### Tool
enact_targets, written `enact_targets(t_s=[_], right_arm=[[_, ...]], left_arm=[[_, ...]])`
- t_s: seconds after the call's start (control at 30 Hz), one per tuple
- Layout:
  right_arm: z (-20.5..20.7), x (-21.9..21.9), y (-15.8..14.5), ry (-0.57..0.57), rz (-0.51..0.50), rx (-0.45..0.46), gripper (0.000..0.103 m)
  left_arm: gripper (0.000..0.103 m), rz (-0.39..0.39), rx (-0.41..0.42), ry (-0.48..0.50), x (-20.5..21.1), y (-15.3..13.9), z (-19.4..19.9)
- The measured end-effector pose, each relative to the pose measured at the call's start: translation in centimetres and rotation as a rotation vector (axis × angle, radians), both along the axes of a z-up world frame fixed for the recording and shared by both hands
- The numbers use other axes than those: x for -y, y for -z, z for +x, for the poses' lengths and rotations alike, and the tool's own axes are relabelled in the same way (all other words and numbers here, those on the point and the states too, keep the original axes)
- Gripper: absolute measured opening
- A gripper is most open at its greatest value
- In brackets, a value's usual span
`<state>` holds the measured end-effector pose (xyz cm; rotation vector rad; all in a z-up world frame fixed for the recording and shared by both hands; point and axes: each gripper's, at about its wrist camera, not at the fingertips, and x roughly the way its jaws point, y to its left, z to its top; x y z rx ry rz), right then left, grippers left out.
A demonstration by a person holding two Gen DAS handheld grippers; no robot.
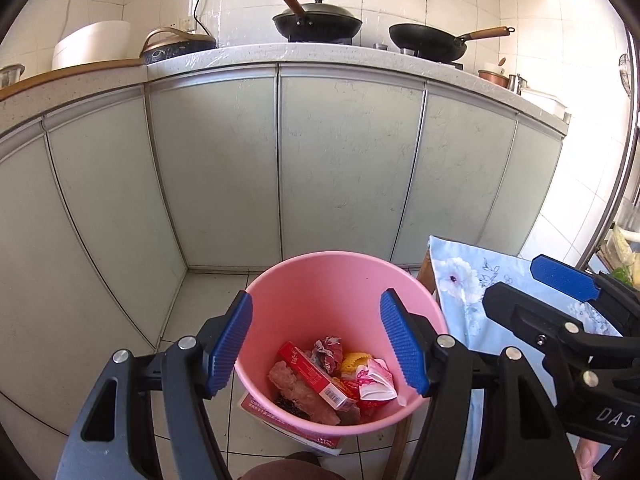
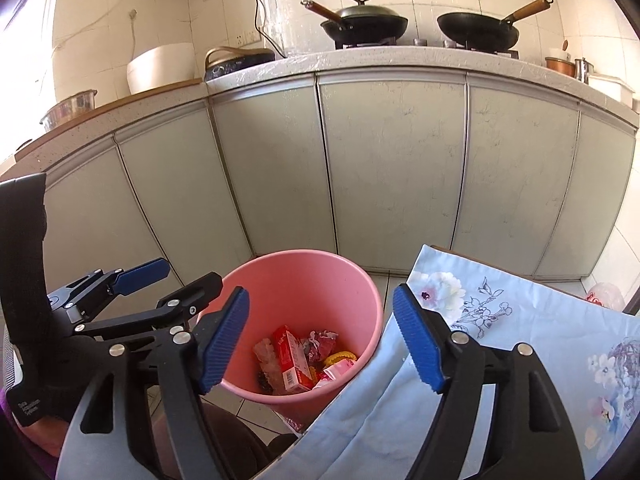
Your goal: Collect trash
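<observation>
A pink bin [image 1: 320,258] [image 2: 300,256] stands on the tiled floor in front of the cabinets. Inside it lie a red box [image 1: 312,376] [image 2: 290,356], a crumpled wrapper [image 1: 328,354], a pink-and-white packet [image 1: 374,384], a yellow scrap [image 1: 354,360] and a pinkish lump [image 1: 296,392]. My left gripper [image 1: 316,296] [image 2: 176,276] hovers over the bin, open, with nothing between its blue pads. My right gripper [image 2: 320,292] [image 1: 532,292] is beside it on the right, above the bin's edge and the cloth, also open and empty.
A table under a light blue floral cloth [image 1: 460,280] [image 2: 520,320] stands right of the bin, touching it. A red printed carton [image 1: 304,436] lies under the bin. Grey cabinet doors [image 1: 340,160] rise behind, with two woks [image 1: 316,24] on the counter. A person's knee [image 1: 288,468] shows below.
</observation>
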<state>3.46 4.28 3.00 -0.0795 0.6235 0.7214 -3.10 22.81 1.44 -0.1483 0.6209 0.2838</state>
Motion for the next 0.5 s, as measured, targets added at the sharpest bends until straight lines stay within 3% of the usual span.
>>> enact_targets(t_s=[0.1,0.5], right_arm=[[-0.6,0.5,-0.6,0.002,0.005,0.020,0.075],[-1.9,2.8,-1.8,0.052,0.012,0.070,0.075]], left_arm=[[0.079,-0.001,0.010,-0.002,0.2,-0.4,-0.8],[0.080,0.021,0.050,-0.005,0.9,-2.1,-2.4]])
